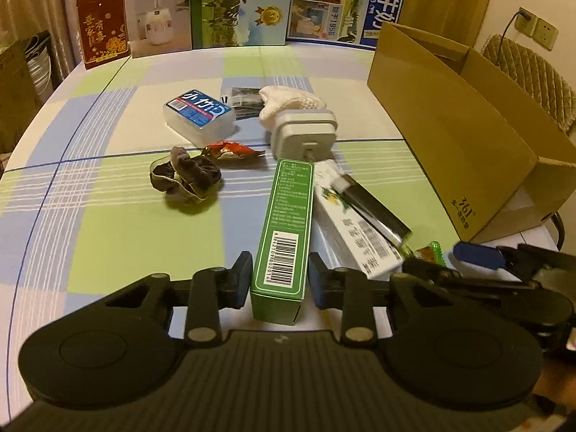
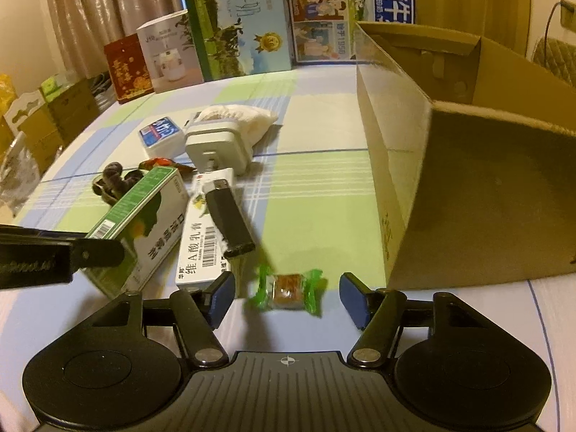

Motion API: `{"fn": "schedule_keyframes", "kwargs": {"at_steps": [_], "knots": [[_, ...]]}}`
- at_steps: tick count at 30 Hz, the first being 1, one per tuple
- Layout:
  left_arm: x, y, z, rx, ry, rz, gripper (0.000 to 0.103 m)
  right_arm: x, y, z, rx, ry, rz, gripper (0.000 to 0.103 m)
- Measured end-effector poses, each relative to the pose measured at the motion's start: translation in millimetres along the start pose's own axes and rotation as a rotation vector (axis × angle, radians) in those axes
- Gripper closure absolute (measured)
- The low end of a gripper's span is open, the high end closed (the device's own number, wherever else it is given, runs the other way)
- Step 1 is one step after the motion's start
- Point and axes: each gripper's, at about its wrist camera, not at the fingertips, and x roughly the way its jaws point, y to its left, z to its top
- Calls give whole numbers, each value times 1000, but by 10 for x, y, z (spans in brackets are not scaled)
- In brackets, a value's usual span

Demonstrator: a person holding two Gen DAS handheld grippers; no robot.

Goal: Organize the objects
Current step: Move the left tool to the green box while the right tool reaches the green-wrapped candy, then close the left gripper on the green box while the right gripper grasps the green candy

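The left hand-held gripper (image 1: pixel 279 280) straddles the near end of the green carton (image 1: pixel 284 237), pads just beside its sides; whether they grip it I cannot tell. The right hand-held gripper (image 2: pixel 286 300) stands wide apart around a green-wrapped candy (image 2: pixel 288 289) on the counter (image 2: pixel 316 187), near the cardboard box (image 2: pixel 468 165).

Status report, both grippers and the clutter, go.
Left gripper open, straddling green box. Right gripper open around green-wrapped candy. Cardboard box open, right side. Black lighter lies on white carton.
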Motion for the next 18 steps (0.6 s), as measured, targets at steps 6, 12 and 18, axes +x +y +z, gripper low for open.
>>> {"fn": "schedule_keyframes", "kwargs": {"at_steps": [6,12,18], "knots": [[23,4,-14,1,-8,-15,72,74,39,-1,-18,12,-31,51],[69,6,18,8,-19,-18,67,119,120,-38,-61,13,-55,71],[200,-74,92,81,-5,2,67,90,105,-25,-52,24,-50,78]]}}
